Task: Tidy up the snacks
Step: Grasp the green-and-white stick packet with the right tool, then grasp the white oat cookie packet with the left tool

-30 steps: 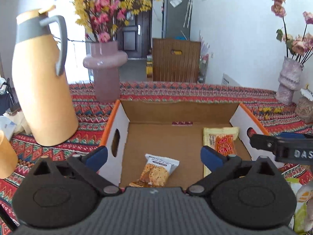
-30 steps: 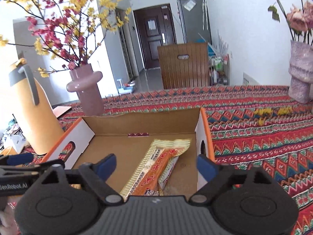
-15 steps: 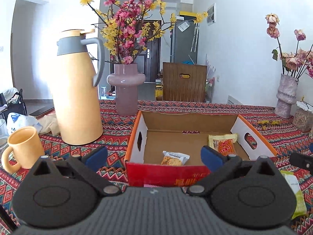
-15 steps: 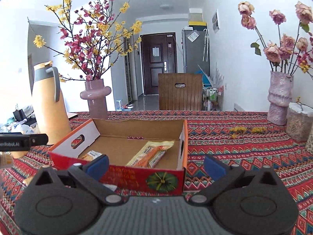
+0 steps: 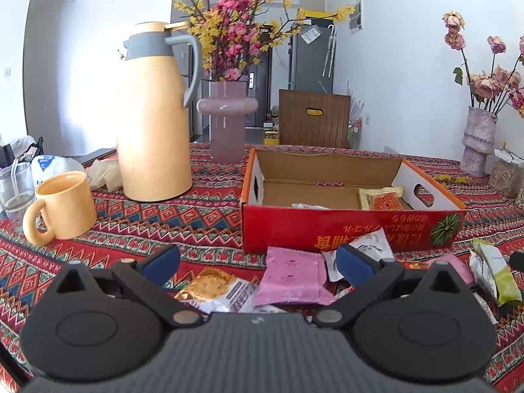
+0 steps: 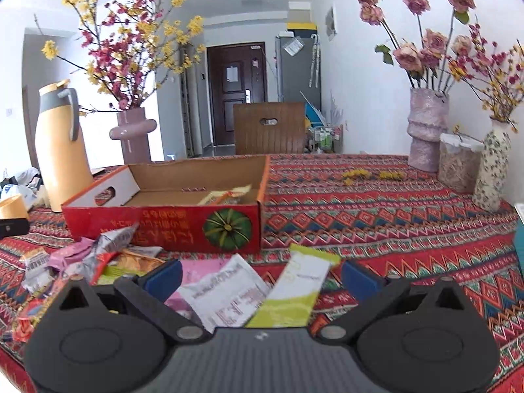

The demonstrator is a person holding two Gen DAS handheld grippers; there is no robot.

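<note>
A home dining room: a table under a patterned red cloth [image 6: 376, 203] holds flower vases [image 6: 425, 127], a thermos jug [image 5: 154, 124] and a mug [image 5: 62, 206], with a wooden chair [image 6: 268, 127], front door [image 6: 234, 95] and refrigerator [image 6: 296, 72] beyond.

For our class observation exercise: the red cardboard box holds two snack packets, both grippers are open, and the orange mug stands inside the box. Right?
Not quite. The orange ceramic mug stands on the patterned tablecloth, left of the tall orange thermos jug, outside the red cardboard box, as the left wrist view shows. The rest holds.

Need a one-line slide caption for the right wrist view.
Open right gripper over loose snack packets in front of the red box, which already holds one packet.
</note>
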